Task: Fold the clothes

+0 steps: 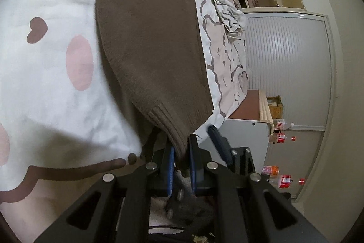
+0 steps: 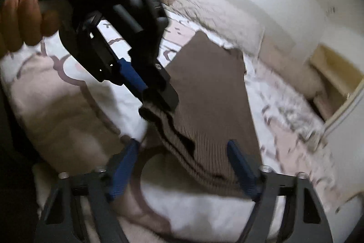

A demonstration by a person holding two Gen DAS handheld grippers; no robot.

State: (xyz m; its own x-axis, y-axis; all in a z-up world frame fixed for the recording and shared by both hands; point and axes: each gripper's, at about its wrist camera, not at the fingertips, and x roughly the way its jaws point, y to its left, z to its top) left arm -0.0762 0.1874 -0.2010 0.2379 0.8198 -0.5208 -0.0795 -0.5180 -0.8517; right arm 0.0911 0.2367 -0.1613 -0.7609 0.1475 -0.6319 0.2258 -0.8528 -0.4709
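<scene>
White bedding (image 1: pixel 45 88) with pink patches carries a brown sweater (image 1: pixel 147 38) near the bed's edge. Left gripper (image 1: pixel 182 152) is clenched on its ribbed hem; right gripper (image 2: pixel 182 165) straddles the hem, unclosed. Clamp before lifting, keeping both corners level.

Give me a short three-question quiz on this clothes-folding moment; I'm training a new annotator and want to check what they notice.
1. True or false: the left hand-held gripper is shut on the ribbed hem of the brown sweater.
2. Multiple choice: the right hand-held gripper is A) clamped on the sweater, B) open with the hem between its fingers, C) holding a bottle.
3. Short answer: what does the sweater lie on?

Key
1. True.
2. B.
3. A patterned white and pink bed cover.
</scene>
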